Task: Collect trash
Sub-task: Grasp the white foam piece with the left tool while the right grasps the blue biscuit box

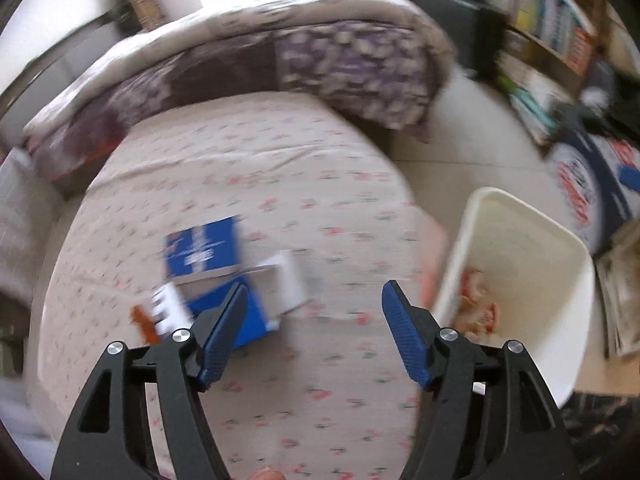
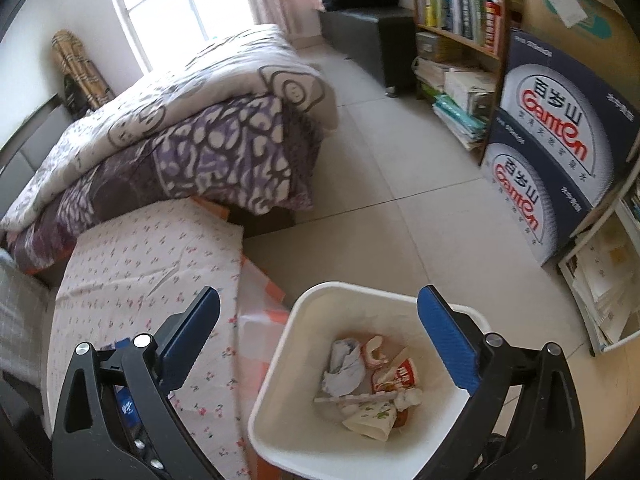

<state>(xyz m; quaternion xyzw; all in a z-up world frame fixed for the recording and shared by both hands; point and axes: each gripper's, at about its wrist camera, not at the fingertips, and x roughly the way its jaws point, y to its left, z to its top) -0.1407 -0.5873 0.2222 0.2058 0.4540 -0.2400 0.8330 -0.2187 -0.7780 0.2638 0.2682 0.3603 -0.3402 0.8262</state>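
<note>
Hovering over the flowered bed sheet [image 1: 248, 168], left gripper [image 1: 314, 304] has its jaws spread apart with nothing between the blue pads. No earlier look, so only the current gap counts. Left view is motion-blurred. Blue-and-white cartons [image 1: 224, 276] lie flat on the sheet just beyond the left fingertip, an orange-and-white scrap [image 1: 154, 316] beside them at the left; none touched.

Right gripper [image 2: 318, 308] stands at full spread, empty, above the white bin [image 2: 276, 420]. Bin sits on the tiled floor [image 2: 400, 160] against the right edge of the bed. Inside it: crumpled white paper [image 2: 344, 366], red-and-white wrappers [image 2: 400, 376], a flattened paper cup [image 2: 370, 420].

Far side: purple patterned quilt [image 2: 216, 152] heaped on the bed. Right: bookshelf [image 2: 460, 20] and stacked dark water cartons [image 2: 560, 132].
</note>
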